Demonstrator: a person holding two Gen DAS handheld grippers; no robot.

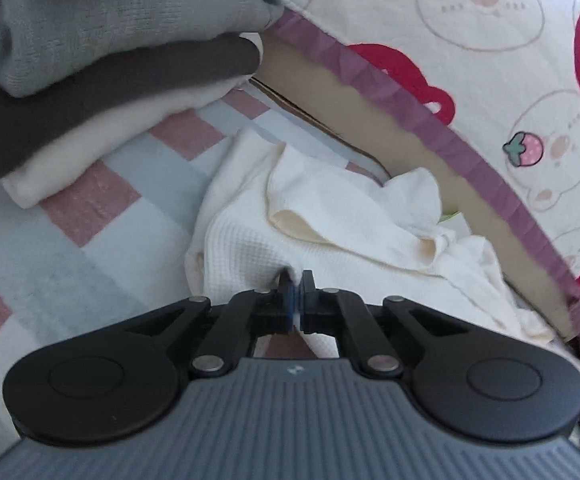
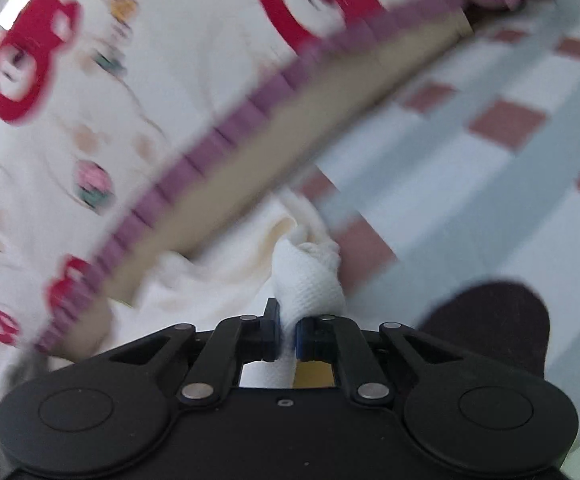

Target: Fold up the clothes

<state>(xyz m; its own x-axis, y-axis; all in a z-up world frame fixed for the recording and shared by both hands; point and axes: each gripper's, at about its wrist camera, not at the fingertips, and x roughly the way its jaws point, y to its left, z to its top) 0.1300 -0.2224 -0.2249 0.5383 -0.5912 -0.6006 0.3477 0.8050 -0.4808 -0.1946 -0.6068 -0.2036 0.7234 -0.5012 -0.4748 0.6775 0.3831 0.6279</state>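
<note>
Where the left tongs [image 1: 295, 280] sit nearest the lens, their jaws are pressed almost together on a pinch of white waffle-weave garment [image 1: 329, 216], a thin strip of cloth showing in the slit between the blue pads. Garment lies crumpled just ahead of them on a checked sheet [image 1: 90, 208] of pale blue, white and dusty pink squares. One layer is turned back, showing a cream lining; folds bunch up toward the right, against the side of a mattress.

Left and farther off, a stack of folded clothes [image 1: 90, 60] rests on the same sheet: cream piece at the bottom, dark brown above it, grey above that, white on top. Stack stands apart from the crumpled garment.

Beyond, a tan mattress edge runs diagonally, topped by a purple ruffle [image 1: 429, 120] and a white cover [image 1: 509, 40] printed with red bears, pale bear faces, a strawberry and a yellow heart.

Right wrist view is motion-blurred. Right tongs [image 2: 288, 330] are clamped on a rolled bunch of the same white garment [image 2: 309, 276], the cloth passing between the pads and rising ahead in a twisted knot. More of it trails left, under the ruffle [image 2: 226, 132]. A dark rounded shape [image 2: 489, 324] sits low on the right; cannot tell what it is. Checked sheet [image 2: 489, 160] stretches away right, printed cover [image 2: 130, 80] fills the left.
</note>
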